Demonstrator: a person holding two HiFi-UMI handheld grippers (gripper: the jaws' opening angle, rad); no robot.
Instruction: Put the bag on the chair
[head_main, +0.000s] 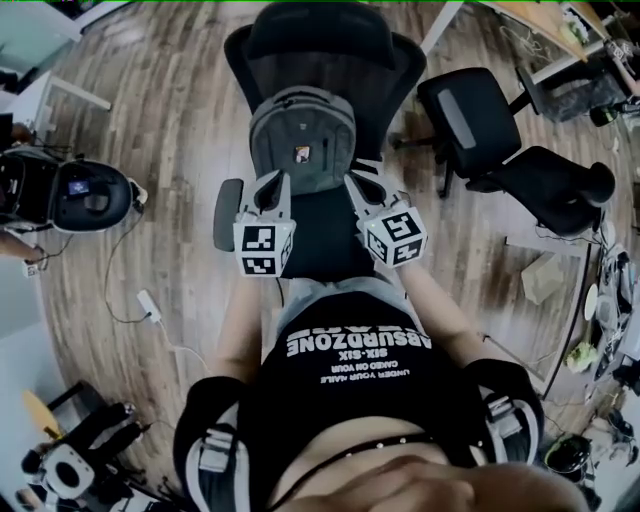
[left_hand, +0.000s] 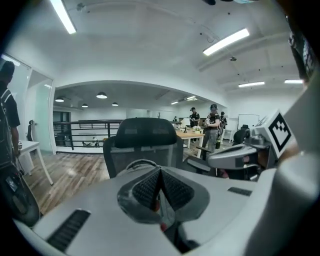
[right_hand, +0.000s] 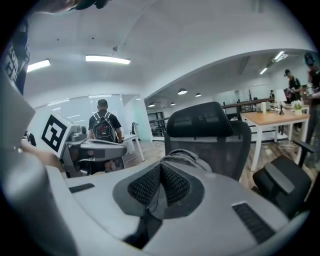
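- Wood plank floor is taking up most of the head view.
- Black mesh office chair with a headrest is standing dead centre. It's also showing up straight ahead in the left gripper view and the right gripper view.
- A second black chair is sitting just to the right of it, not touching as far as I can see.
- Grey backpack is sitting upright on the seat of the centre chair and leaning back against the mesh. Its top is peeking over the pads in both gripper views.
- Left tongs are touching the backpack's lower left corner. In their own view the pads are clenched tight, and a thin grey strip is getting pinched between them. It looks like part of the backpack.
- Right tongs are doing the same at the lower right corner: pads squeezed together on a thin bit of grey fabric.
- The marker cubes are riding on the tongs, near the person's body.
- A small white adapter is lying on its cable, well off to the left.
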